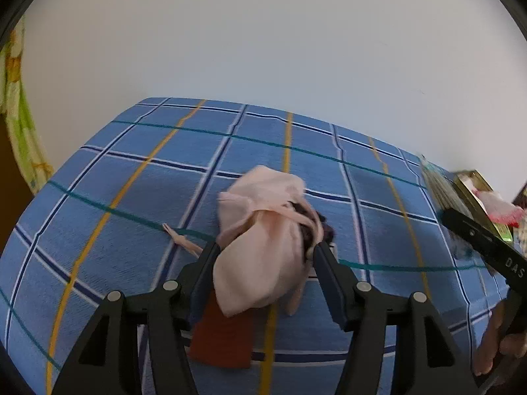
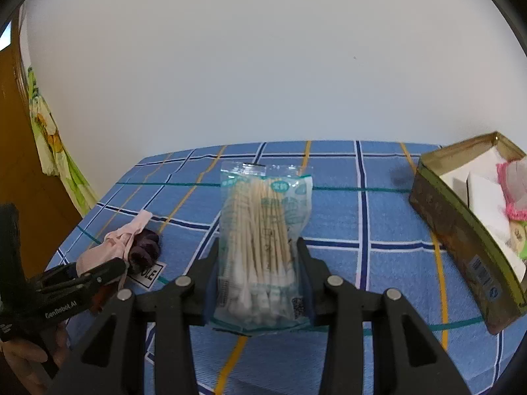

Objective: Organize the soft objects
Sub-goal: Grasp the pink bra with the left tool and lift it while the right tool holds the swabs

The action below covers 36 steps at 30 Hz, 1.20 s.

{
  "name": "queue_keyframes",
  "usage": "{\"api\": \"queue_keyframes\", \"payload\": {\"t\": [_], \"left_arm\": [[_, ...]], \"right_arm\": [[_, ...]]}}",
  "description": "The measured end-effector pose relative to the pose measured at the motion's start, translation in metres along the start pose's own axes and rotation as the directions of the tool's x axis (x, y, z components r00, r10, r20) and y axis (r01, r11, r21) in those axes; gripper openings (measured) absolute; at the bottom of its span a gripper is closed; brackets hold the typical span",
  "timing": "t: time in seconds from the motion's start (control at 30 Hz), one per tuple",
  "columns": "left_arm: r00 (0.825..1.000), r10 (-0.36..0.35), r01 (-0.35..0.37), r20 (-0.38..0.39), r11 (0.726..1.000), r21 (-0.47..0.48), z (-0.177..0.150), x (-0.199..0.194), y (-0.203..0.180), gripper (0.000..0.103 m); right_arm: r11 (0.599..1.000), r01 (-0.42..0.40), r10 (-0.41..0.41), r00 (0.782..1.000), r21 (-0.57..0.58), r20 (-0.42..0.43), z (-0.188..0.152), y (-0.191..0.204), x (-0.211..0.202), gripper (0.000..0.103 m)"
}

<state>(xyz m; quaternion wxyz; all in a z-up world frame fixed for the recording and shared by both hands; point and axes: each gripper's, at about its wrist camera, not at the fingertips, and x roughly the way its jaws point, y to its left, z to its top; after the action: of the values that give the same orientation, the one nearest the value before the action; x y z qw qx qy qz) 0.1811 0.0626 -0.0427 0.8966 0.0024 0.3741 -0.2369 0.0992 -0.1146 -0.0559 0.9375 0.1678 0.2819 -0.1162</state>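
A crumpled pale pink cloth (image 1: 260, 240) fills the gap between the fingers of my left gripper (image 1: 265, 248), which is shut on it. A dark purple fabric (image 1: 313, 220) is bundled into its right side, and a thin pink strap (image 1: 182, 240) trails off to the left. The right wrist view shows the same bundle (image 2: 108, 247) on the bed at the left, with the left gripper (image 2: 108, 271) against it. My right gripper (image 2: 258, 242) is shut on a clear bag of cotton swabs (image 2: 263, 230), held upright above the bed.
A blue checked bedsheet (image 2: 378, 217) covers the bed, against a white wall. An open old tin box (image 2: 461, 237) at the right holds white packs and a pink item. A red-brown flat piece (image 1: 224, 339) lies under the cloth. A curtain (image 2: 49, 138) hangs at left.
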Motion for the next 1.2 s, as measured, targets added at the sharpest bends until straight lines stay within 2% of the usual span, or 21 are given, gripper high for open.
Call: {"api": "queue_keyframes", "payload": {"t": [0.03, 0.1, 0.13, 0.17, 0.23, 0.4, 0.53, 0.6, 0.7, 0.8, 1.0, 1.2], "left_arm": [[1.000, 0.012, -0.012, -0.002, 1.000, -0.010, 0.000, 0.000, 0.003, 0.060], [1.000, 0.028, -0.028, 0.000, 0.998, -0.049, 0.000, 0.000, 0.011, 0.042], [0.999, 0.042, -0.041, 0.001, 0.997, -0.067, 0.000, -0.001, 0.016, 0.024], [0.999, 0.036, -0.036, 0.003, 0.995, -0.093, 0.000, -0.001, 0.021, 0.014], [1.000, 0.018, -0.017, 0.011, 0.992, -0.122, -0.001, -0.003, 0.024, 0.009], [1.000, -0.006, 0.009, 0.028, 0.995, -0.100, 0.000, -0.004, 0.015, 0.007], [0.992, -0.033, 0.049, 0.124, 0.990, -0.134, 0.006, -0.016, 0.019, 0.007], [0.981, -0.054, 0.083, 0.187, 0.985, -0.151, 0.008, -0.025, 0.020, 0.007], [0.954, -0.069, 0.114, 0.292, 0.983, -0.141, 0.010, -0.042, 0.017, 0.007], [0.929, -0.078, 0.133, 0.361, 0.982, -0.131, 0.010, -0.052, 0.012, 0.007], [0.906, -0.059, 0.132, 0.419, 0.980, -0.148, 0.011, -0.060, 0.009, 0.007], [0.898, -0.075, 0.129, 0.434, 0.987, -0.098, 0.011, -0.065, -0.018, 0.007]], "right_arm": [[1.000, -0.002, 0.002, 1.000, 0.005, 0.000, 0.000, -0.001, 0.000, 0.041], [1.000, -0.002, 0.002, 1.000, 0.013, -0.003, 0.001, -0.003, 0.001, 0.041], [1.000, -0.002, 0.002, 1.000, 0.014, -0.003, 0.000, -0.003, 0.001, 0.041], [1.000, -0.003, 0.003, 1.000, 0.013, -0.002, 0.000, -0.003, 0.001, 0.041], [1.000, -0.004, 0.004, 1.000, 0.010, 0.000, 0.000, -0.002, 0.001, 0.041], [1.000, -0.005, 0.005, 1.000, 0.003, 0.001, -0.001, -0.001, 0.000, 0.041], [1.000, -0.004, 0.004, 1.000, 0.006, 0.021, -0.001, 0.001, -0.004, 0.041], [1.000, -0.015, 0.015, 0.999, 0.008, 0.049, 0.000, 0.002, -0.009, 0.041], [0.999, -0.041, 0.040, 0.994, 0.010, 0.104, 0.001, 0.002, -0.022, 0.041], [0.998, -0.060, 0.058, 0.988, 0.006, 0.144, 0.004, 0.003, -0.031, 0.041], [0.996, -0.089, 0.086, 0.980, 0.012, 0.178, 0.007, -0.002, -0.043, 0.040], [0.994, -0.106, 0.101, 0.971, 0.011, 0.216, 0.006, -0.017, -0.061, 0.040]]}}
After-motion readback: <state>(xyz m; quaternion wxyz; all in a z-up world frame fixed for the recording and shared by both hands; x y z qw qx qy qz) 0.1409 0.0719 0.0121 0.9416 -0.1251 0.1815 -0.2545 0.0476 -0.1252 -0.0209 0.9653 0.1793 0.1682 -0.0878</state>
